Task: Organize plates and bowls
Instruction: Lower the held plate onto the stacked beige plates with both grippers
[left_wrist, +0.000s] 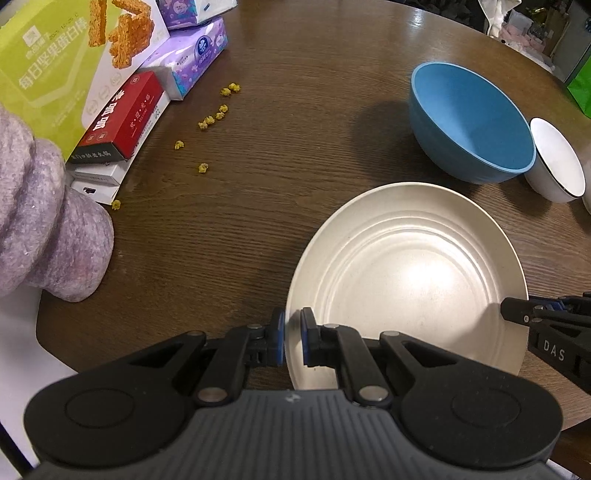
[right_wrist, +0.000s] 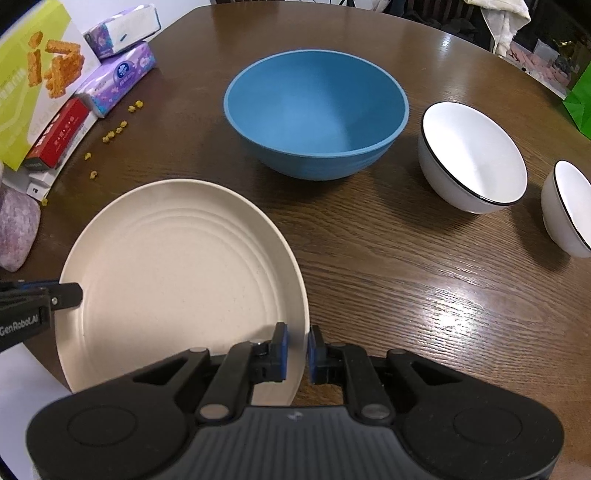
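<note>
Seen first through the left wrist camera: left gripper (left_wrist: 292, 338) low over the brown wooden table (left_wrist: 295, 192), its blue-padded fingers (left_wrist: 280, 338) narrowed to a slim gap, straddling the left rim of the cream plate (left_wrist: 406, 288). One pad outside the rim, one inside; pads look pressed on the rim, clamped onto it. Plate lying on the table near the front edge. Beyond it, blue bowl (left_wrist: 472, 125) upright, and just right of that a white bowl (left_wrist: 557, 162) with a dark rim line. At the right edge of the plate, the tip of the right gripper (left_wrist: 517, 308) on or at the rim. To the left, a green snack box (left_wrist: 55, 74), a red box (left_wrist: 122, 118), purple tissue packs (left_wrist: 192, 55), scattered yellow crumbs (left_wrist: 210, 120) and a lilac knitted object (left_wrist: 44, 229).

Next through the right wrist camera: right gripper (right_wrist: 297, 354) likewise nearly closed, pads either side of the plate's (right_wrist: 177, 273) right rim, gripping it. Left gripper's (right_wrist: 70, 295) tip at the opposite rim. Behind the plate, blue bowl (right_wrist: 317, 110), apart from it; right of that, white bowl (right_wrist: 472, 151), then a second white bowl (right_wrist: 569, 206) at the frame's edge, near but not touching.
</note>
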